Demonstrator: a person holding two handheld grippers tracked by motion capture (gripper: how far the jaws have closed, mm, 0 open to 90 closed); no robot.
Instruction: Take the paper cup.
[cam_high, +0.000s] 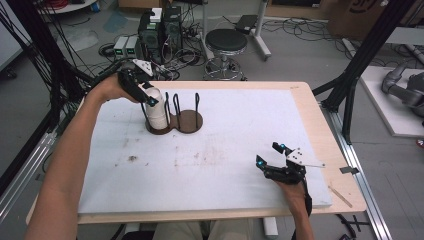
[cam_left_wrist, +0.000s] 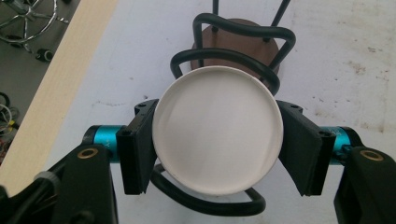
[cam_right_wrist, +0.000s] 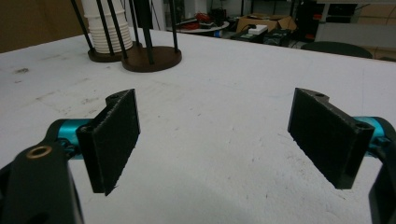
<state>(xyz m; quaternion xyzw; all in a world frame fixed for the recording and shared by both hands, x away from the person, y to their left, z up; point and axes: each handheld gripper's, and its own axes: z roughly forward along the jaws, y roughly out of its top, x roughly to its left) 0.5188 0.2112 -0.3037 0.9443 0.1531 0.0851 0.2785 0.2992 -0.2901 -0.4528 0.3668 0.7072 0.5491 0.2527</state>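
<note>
A stack of white cups (cam_high: 157, 109) stands upside down in the left slot of a black wire holder on brown round bases (cam_high: 189, 122), at the far left of the white table top. My left gripper (cam_high: 150, 97) reaches it from the left and is shut on the top cup. In the left gripper view both black pads (cam_left_wrist: 137, 151) press the sides of the cup's round white bottom (cam_left_wrist: 217, 121), with the holder's wire loops (cam_left_wrist: 233, 56) around it. My right gripper (cam_high: 269, 154) hovers open at the table's near right, its jaws (cam_right_wrist: 215, 140) wide apart over bare table.
The holder's right slot (cam_right_wrist: 152, 58) stands beside the cups (cam_right_wrist: 105, 28). The wooden table border (cam_high: 320, 130) runs along the right side. Beyond the far edge are a black stool (cam_high: 226, 42), computer boxes (cam_high: 160, 30) and cables. Black frame posts stand at both sides.
</note>
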